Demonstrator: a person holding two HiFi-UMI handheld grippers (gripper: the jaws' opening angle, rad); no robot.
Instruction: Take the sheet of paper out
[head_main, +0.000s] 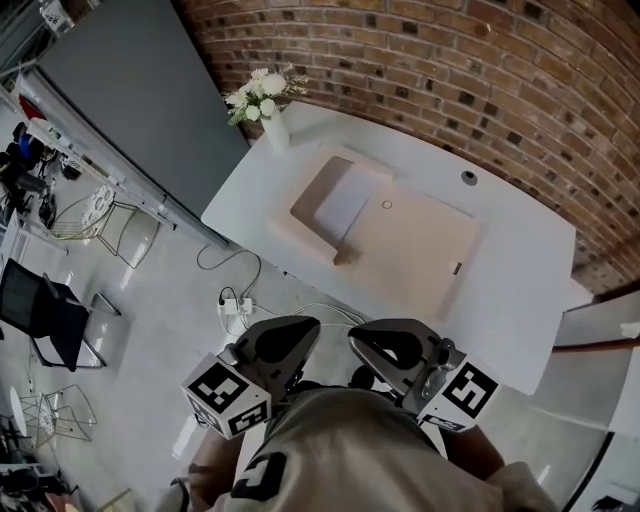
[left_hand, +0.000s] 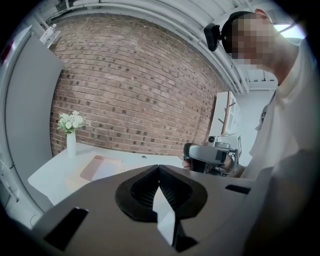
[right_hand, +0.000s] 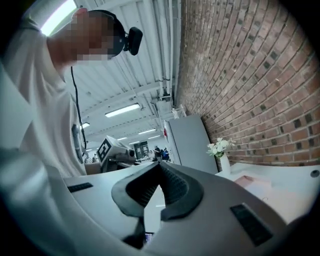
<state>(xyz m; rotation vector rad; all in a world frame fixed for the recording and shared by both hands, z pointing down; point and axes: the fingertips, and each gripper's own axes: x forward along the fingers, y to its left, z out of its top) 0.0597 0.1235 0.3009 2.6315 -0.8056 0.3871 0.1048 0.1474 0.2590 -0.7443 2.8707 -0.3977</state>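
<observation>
Sheet of paper (head_main: 343, 205) lies pale and flat in the open end of a beige folder (head_main: 425, 250) on the white surface (head_main: 520, 270), well ahead of both grippers and touched by neither. The person holds the two grippers side by side, close against the chest and back from the surface. The left gripper (left_hand: 159, 169) points forward and slightly down, with the folder ahead and a little to its left. Its jaws are pressed together at the tips with nothing between them. The right gripper (right_hand: 160, 164) is held about level, with the surface and the brick wall (right_hand: 260, 75) off to its right. Its jaws are likewise closed on nothing. A vase of white flowers (head_main: 268, 105) stands beyond the folder, at the surface's far corner.

From above, the person's shirt hides both hands, and only the dark jaw housings and marker cubes show. I cannot tell how much of the sheet is tucked inside the folder. A small brown piece (head_main: 345, 257) at the folder's near edge is too small to identify.
</observation>
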